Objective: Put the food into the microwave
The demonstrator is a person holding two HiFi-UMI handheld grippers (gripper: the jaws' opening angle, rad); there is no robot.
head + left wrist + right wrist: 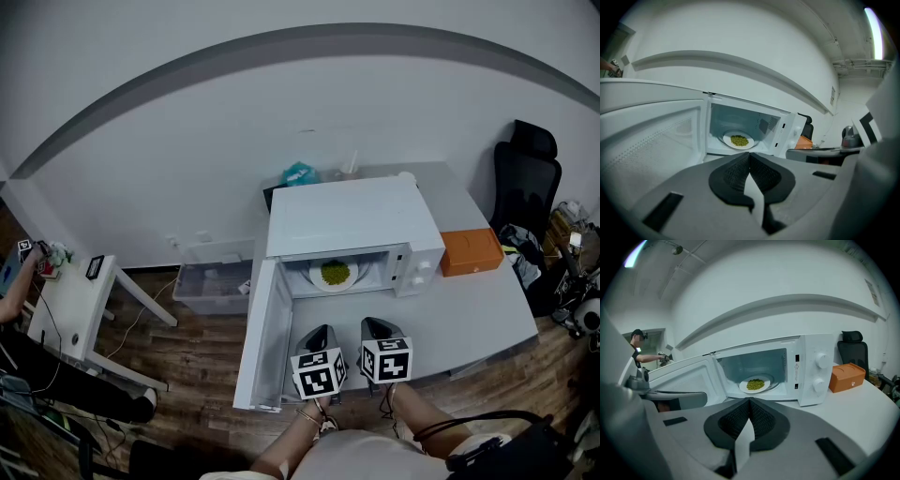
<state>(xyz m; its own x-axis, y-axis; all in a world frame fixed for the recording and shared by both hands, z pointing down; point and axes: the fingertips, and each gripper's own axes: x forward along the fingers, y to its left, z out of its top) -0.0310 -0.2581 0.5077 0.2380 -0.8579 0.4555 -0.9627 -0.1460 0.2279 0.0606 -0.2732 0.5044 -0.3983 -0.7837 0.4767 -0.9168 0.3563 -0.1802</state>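
Observation:
A white microwave stands on the grey table with its door swung open to the left. Inside, a white plate of green food rests on the turntable. My left gripper and right gripper hover side by side in front of the opening, both shut and empty, well short of the plate. In the left gripper view the shut gripper points at the plate. The right gripper also faces the plate, with the dials to the right.
An orange box sits right of the microwave, also seen as the orange box. A black chair stands at the far right. On the floor to the left are a clear bin and a white side table.

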